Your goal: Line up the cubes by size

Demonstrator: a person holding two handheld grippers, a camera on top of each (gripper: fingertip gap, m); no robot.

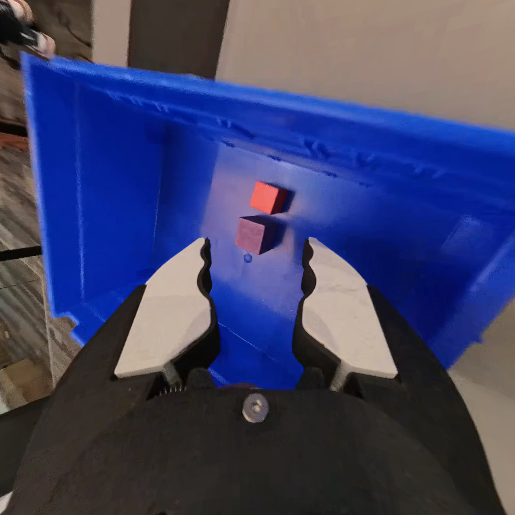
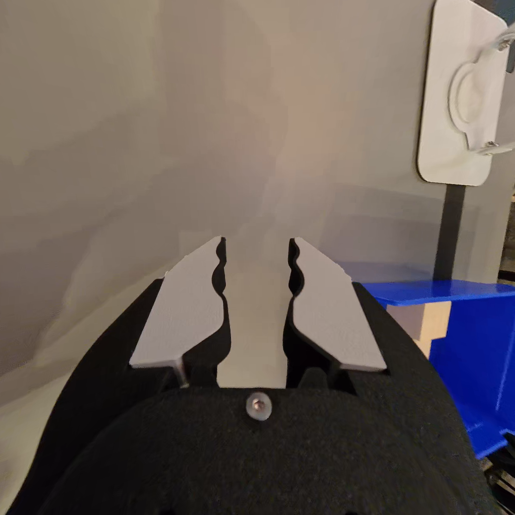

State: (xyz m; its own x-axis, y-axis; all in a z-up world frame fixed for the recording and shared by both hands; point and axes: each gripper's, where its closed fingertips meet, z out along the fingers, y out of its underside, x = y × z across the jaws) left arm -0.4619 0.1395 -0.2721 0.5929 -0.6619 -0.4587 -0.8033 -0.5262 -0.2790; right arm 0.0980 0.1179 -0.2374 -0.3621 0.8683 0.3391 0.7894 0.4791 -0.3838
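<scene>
In the left wrist view, a red cube (image 1: pixel 267 197) and a slightly larger dull purple cube (image 1: pixel 255 234) sit close together on the floor of a blue bin (image 1: pixel 111 195), the red one farther away. My left gripper (image 1: pixel 256 242) is open and empty. It hovers over the bin with the purple cube just beyond its fingertips, and no pad touches it. In the right wrist view, my right gripper (image 2: pixel 257 241) has its fingers partly apart. Only pale wall and table show between them. No cube shows in this view.
The blue bin's corner (image 2: pixel 459 348) stands right of my right gripper, with a pale wooden block (image 2: pixel 433 320) under its rim. A white plate on a dark post (image 2: pixel 459 92) is at the upper right. A beige wall is behind. Wood-pattern floor (image 1: pixel 19 223) lies left of the bin. One gripper's finger ends stand about 55 centimeters off the other's. It is some 25 centimeters from my right tips to the pale wooden block (image 2: pixel 433 320).
</scene>
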